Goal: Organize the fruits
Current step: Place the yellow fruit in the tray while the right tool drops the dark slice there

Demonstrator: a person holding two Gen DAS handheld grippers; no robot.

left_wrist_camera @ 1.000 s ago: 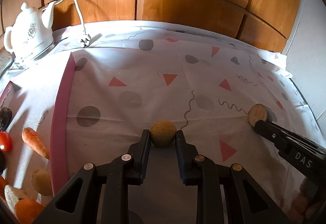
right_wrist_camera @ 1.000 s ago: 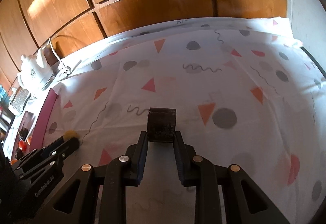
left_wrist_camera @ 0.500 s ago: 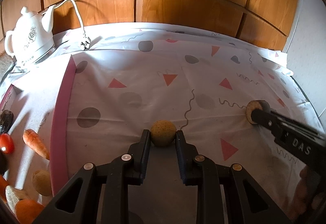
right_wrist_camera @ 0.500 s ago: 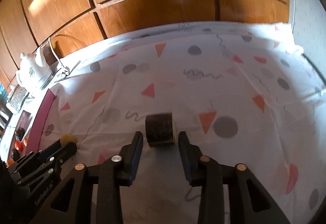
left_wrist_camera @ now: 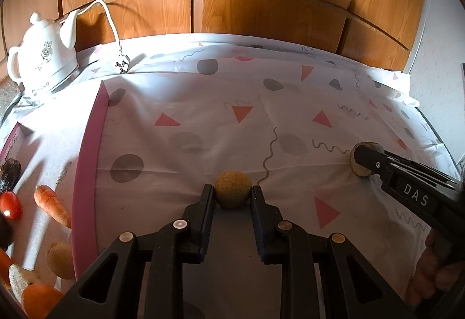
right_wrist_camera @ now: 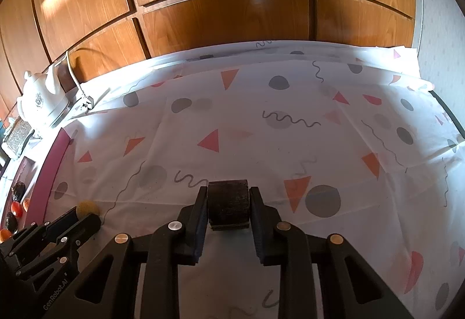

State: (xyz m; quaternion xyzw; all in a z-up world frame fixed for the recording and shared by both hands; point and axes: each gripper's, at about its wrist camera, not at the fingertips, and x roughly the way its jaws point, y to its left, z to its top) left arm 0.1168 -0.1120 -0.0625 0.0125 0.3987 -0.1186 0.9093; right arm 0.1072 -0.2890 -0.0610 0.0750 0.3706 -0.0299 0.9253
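While the left wrist view looks along its own fingers, the left gripper (left_wrist_camera: 232, 197) is clamped on a round tan fruit (left_wrist_camera: 232, 193), which sits between the fingertips just above the patterned cloth (left_wrist_camera: 203, 121). Taking that fruit as the landmark, the pink-edged tray (left_wrist_camera: 87, 156) lies to its left, and beyond the tray's edge are a carrot (left_wrist_camera: 52, 205), a red tomato (left_wrist_camera: 11, 205), a pale round piece (left_wrist_camera: 60, 260) and something orange (left_wrist_camera: 39, 300) at the lower corner. A white kettle (left_wrist_camera: 43, 57) stands far behind and to the left of the fruit. Off to the fruit's right, the right gripper (left_wrist_camera: 360, 157) reaches in with a tan cut-faced piece (left_wrist_camera: 360, 166) at its tip.

From the right wrist view, the right gripper (right_wrist_camera: 228, 204) is closed on a dark slice (right_wrist_camera: 228, 204), fingers pressed on its two flat faces, so its axis runs across from finger to finger. It appears to rest on or just above the cloth; the picture does not settle which. Left of this slice and lower, the left gripper (right_wrist_camera: 87, 213) shows with its round fruit (right_wrist_camera: 86, 208) at the tip, and the tray (right_wrist_camera: 46, 179) lies further left.

What the coming move turns on is probably this: the sorted produce lies to the left of both held pieces, and the left gripper is the nearer one to the tray, so the right gripper's piece would have to cross behind or past it.
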